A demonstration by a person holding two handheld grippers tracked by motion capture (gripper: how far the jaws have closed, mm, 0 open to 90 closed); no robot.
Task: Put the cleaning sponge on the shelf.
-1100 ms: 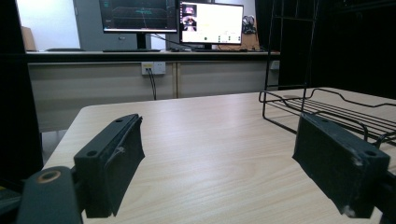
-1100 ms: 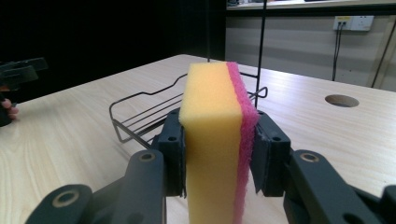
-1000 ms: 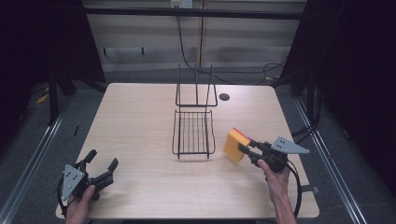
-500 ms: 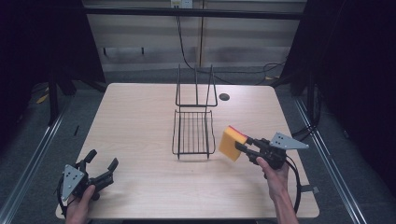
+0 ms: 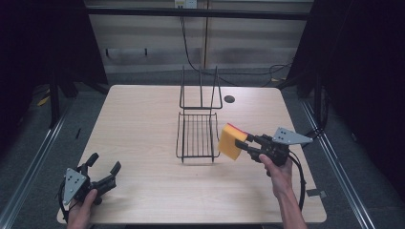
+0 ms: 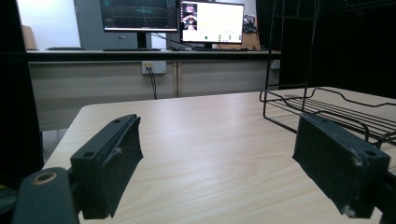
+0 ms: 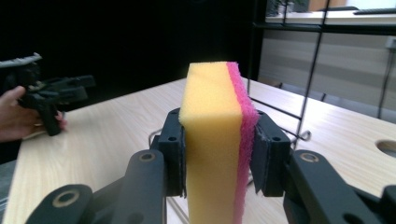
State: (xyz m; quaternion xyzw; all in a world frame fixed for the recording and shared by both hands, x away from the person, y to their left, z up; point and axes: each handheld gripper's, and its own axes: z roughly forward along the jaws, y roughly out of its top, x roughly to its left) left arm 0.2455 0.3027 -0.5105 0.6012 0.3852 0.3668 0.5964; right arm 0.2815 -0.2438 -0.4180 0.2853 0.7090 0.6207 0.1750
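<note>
A yellow sponge with a pink scouring side (image 5: 231,141) (image 7: 215,140) hangs above the table, just right of a black wire rack (image 5: 197,131). My right gripper (image 5: 240,146) (image 7: 217,154) is shut on the sponge, which stands on edge between the jaws. The rack has a flat grid shelf and an upright frame behind it (image 7: 285,70). At the table's near left corner my left gripper (image 5: 102,169) (image 6: 224,170) stands open with nothing between its pads (image 6: 119,158). The rack's shelf (image 6: 336,109) lies ahead and to the right of it.
A wooden table (image 5: 143,124) carries the rack. A round cable hole (image 5: 229,99) sits behind the rack on the right. Cables hang down the wall at the back. Monitors (image 6: 173,21) stand on a counter beyond the table's far edge.
My right gripper has carried the sponge a little to the left, closer to the rack. The left gripper has stayed put.
</note>
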